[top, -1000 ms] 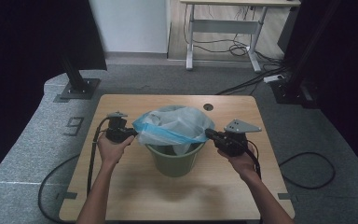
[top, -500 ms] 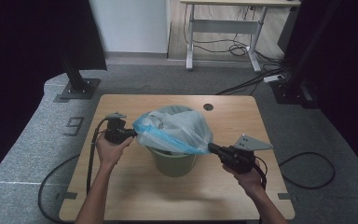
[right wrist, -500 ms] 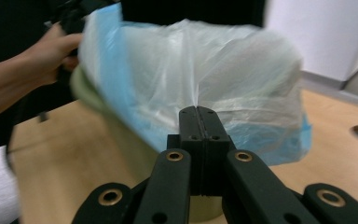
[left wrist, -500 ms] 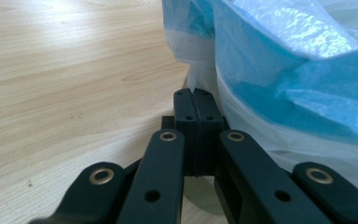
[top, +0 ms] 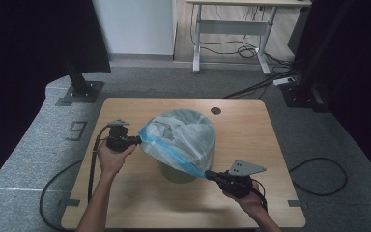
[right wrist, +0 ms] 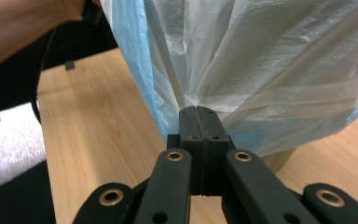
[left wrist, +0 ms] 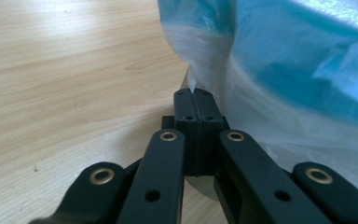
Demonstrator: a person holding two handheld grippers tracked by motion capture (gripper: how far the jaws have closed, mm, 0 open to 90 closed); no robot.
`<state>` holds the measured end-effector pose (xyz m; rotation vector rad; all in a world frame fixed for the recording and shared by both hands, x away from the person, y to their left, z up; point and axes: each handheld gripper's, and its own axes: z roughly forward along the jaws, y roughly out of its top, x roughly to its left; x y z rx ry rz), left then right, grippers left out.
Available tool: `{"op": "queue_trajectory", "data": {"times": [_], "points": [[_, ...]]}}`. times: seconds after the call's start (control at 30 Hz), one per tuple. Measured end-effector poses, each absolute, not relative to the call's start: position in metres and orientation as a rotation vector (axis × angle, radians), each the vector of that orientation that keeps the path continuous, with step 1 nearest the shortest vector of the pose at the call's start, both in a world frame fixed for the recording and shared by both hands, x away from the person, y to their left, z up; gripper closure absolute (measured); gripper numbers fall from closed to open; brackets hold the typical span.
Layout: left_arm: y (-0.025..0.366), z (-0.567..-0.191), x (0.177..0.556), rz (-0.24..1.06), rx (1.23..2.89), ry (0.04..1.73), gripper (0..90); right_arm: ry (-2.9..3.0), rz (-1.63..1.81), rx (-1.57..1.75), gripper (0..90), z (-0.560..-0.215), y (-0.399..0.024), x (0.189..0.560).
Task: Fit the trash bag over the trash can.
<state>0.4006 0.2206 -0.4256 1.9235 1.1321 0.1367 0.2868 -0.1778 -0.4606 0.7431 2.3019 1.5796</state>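
A green bin (top: 176, 172) stands mid-table, lined with a translucent white bag (top: 183, 133) that has a blue rim band. At the bag's left side my left gripper (top: 138, 139) is shut on the rim; in the left gripper view its jaws pinch the plastic film (left wrist: 205, 60) at their tips (left wrist: 196, 95). My right gripper (top: 208, 174) is low at the bin's front right, shut on the blue band and stretching it down over the bin's side. In the right gripper view the jaws (right wrist: 199, 114) clamp the gathered bag (right wrist: 261, 70), with the bin's wall (right wrist: 279, 158) just below.
The wooden table (top: 125, 208) has a round cable hole (top: 216, 110) at its back. Cables trail from both grippers off the front and left edges. A black stand base (top: 81, 91) sits on the grey floor at the left, a white desk frame (top: 232, 29) behind.
My right gripper has moved down and toward the front right of the table, pulling the bag's blue rim down past the bin's edge. The left gripper has stayed in place.
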Motion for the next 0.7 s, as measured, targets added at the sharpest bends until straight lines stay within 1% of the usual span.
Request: {"op": "queue_trajectory", "data": {"times": [0.27,0.7], "points": [[0.22,-0.434,0.401,0.12,1.931,1.143,89.7,2.361,1.476,0.662,89.0,-0.483,-0.169,0.286],[0.214,-0.461,0.411,0.062,1.946,1.188,89.7,2.422,1.371,0.801,89.0,-0.521,-0.183,0.309]]}}
